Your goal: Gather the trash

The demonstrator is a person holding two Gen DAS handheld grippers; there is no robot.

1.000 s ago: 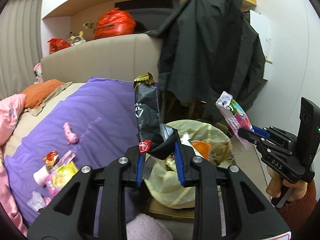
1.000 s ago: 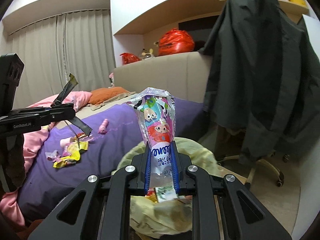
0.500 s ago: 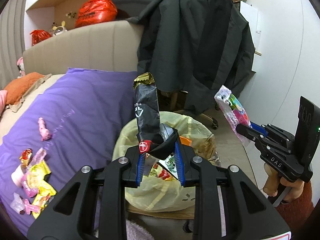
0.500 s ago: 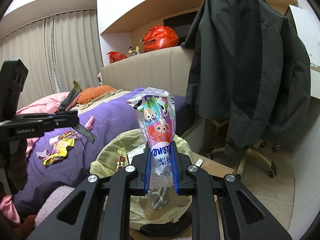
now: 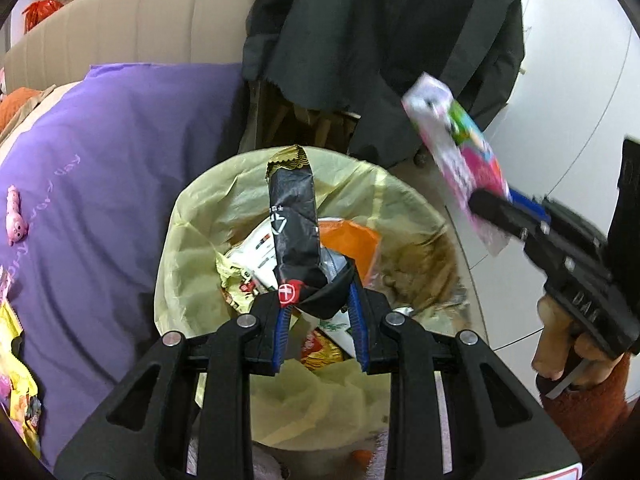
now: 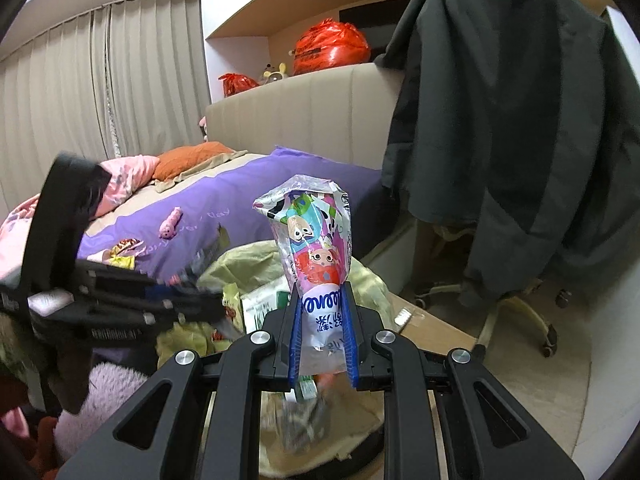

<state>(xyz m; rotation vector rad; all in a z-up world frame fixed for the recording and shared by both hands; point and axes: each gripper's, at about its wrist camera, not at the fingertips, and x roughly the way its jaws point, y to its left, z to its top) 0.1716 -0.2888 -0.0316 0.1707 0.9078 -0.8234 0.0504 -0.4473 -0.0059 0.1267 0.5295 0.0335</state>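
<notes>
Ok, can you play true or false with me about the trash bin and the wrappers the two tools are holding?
1. The left tool holds a black wrapper. True.
2. The right tool is empty. False: it grips a cartoon-printed wrapper.
3. The trash bin has a yellowish bag lining it and already has trash inside. True.
4. The black wrapper has already been dropped into the bin. False: it is clamped in the left tool, above the bin's opening.
5. The purple bed cover has no litter on it. False: wrappers lie on it at the left edge.
</notes>
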